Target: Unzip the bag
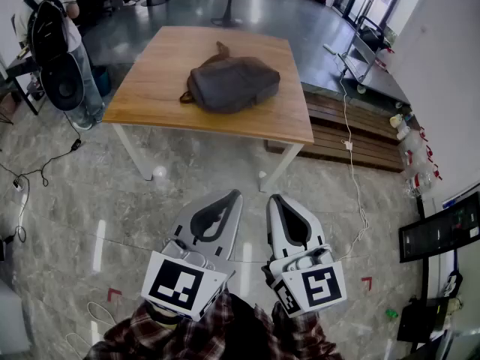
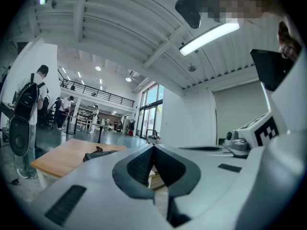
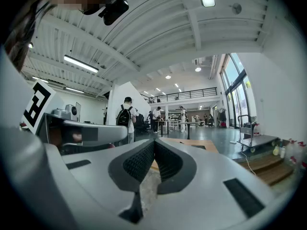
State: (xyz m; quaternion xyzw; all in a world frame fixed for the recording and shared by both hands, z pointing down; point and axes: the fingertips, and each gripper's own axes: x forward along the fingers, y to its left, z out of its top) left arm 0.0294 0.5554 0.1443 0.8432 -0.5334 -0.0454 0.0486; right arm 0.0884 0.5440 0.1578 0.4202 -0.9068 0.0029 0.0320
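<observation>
A dark grey backpack [image 1: 232,83] lies flat on the wooden table [image 1: 157,96], its handle toward the far side; the same backpack [image 2: 98,154] looks small and distant in the left gripper view. Both grippers hang over the floor well short of the table. My left gripper [image 1: 235,195] is shut, its jaw tips touching with nothing between them. My right gripper [image 1: 274,199] is shut and empty as well. In the right gripper view only the table's corner [image 3: 192,144] shows past the gripper [image 3: 154,142].
A person with a black backpack [image 1: 49,28] stands at the table's left beside a black fan. A wooden step platform [image 1: 352,130] and a cart [image 1: 360,55] sit to the right. A white cable [image 1: 352,178] trails over the floor. Red tape marks [image 1: 114,294] flank my feet.
</observation>
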